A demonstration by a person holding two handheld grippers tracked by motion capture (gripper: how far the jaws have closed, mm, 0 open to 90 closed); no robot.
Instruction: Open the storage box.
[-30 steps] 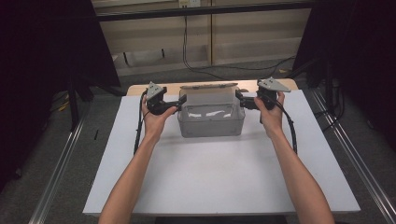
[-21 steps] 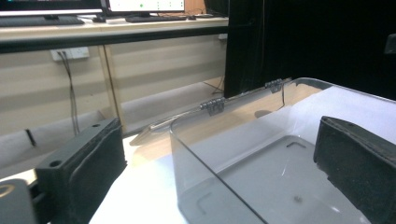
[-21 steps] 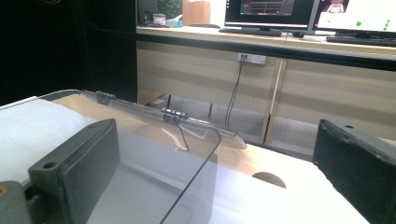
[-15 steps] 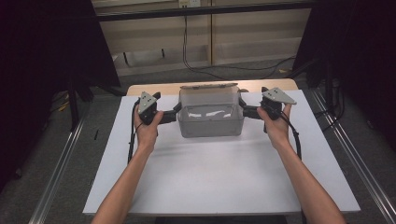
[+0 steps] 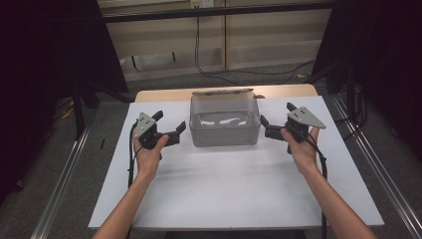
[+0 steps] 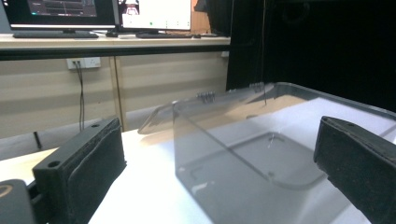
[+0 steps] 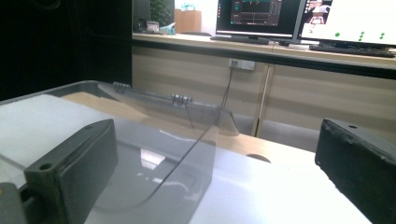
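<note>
my clear plastic box [image 5: 225,121] sits toward the far middle of the white table [image 5: 234,189], upright, with its lid [image 5: 222,92] swung back behind it and lying open past the far rim. as i judge it, the opening part is done: the lid is off the top, the box looks empty as far as i can see through its walls, and nothing else waits on the table to go in. what is left, if anything, i can only guess at: perhaps shutting it again or shifting it.

my left tongs [image 5: 175,134] hang just beside the left wall of the box, not touching it, jaws apart; in the left gripper view the near corner of the box [image 6: 224,158] stands between my two black jaws with clear space on both sides. my right tongs [image 5: 264,127] are close to the right wall, also apart from it and with the jaws wide; in the right gripper view the box's corner [image 7: 154,163] shows between them, the lid's hinges [image 7: 181,99] beyond.

compared with half a second ago, both my hands have come toward me and down a little, away from the upper sides of the box where they were close in against it. a second ago they were higher yet, up at the rim. the box itself has not moved.
</note>
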